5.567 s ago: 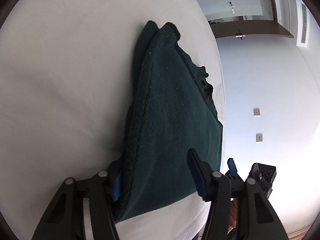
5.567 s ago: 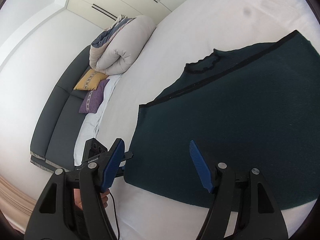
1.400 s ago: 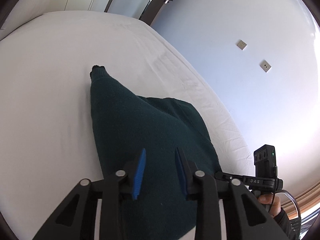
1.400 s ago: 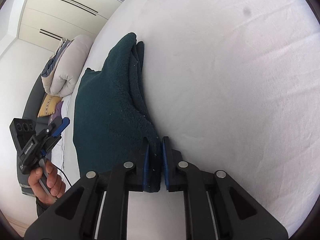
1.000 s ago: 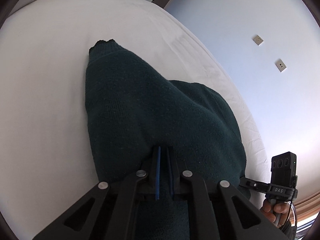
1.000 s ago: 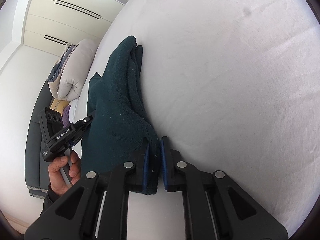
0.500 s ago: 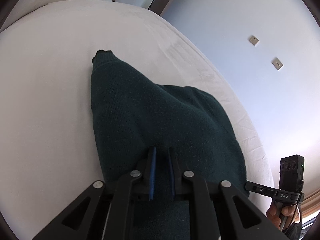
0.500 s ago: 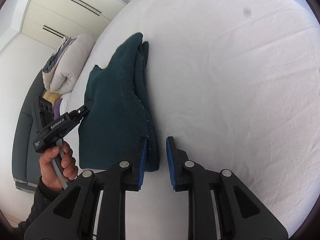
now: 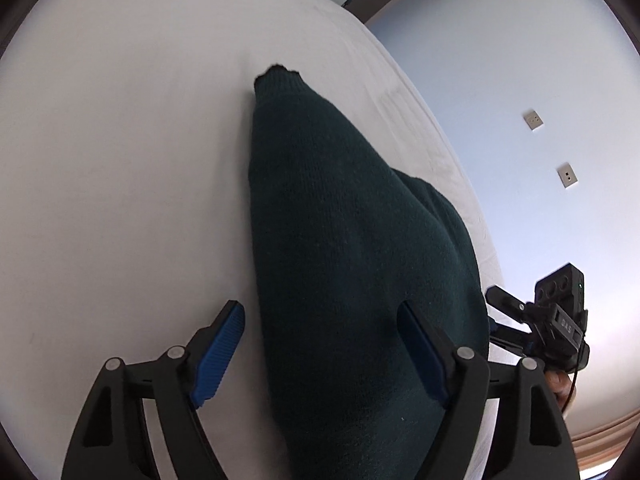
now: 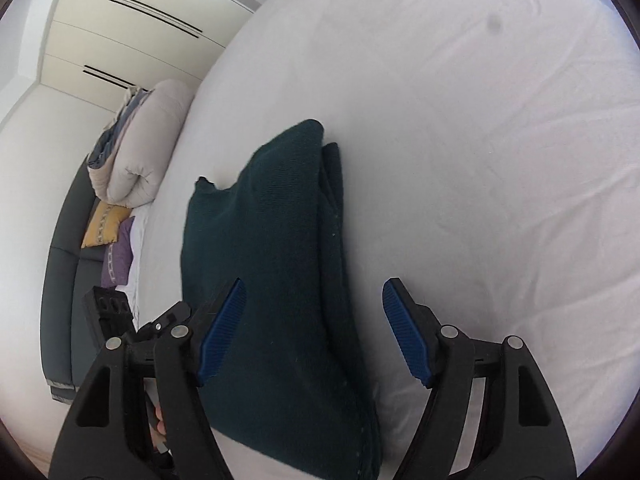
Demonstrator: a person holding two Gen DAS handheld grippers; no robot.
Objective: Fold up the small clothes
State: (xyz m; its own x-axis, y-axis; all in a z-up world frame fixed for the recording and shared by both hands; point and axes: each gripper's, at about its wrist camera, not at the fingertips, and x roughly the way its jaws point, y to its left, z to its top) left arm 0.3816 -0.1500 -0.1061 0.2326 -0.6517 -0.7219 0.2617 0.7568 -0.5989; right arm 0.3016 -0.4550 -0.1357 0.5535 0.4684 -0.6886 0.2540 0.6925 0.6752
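One folded green sweater [image 9: 352,248] on the bed [image 9: 120,160]; both grippers' fingers [image 9: 220,348] spread apart, holding nothing.

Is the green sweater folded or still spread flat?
Folded: the green sweater lies as a narrow stack on the bed, with layered edges showing along its right side.

- Knit garment [image 10: 276,264]: dark teal-green, plain.
- Bed sheet [image 10: 460,140]: white.
- Claw pads [image 9: 218,350]: blue, ribbed; frames black.
- Cushions: mustard with pale pattern [image 10: 105,225], purple [image 10: 118,254].
- Sofa [image 10: 60,280]: dark grey.
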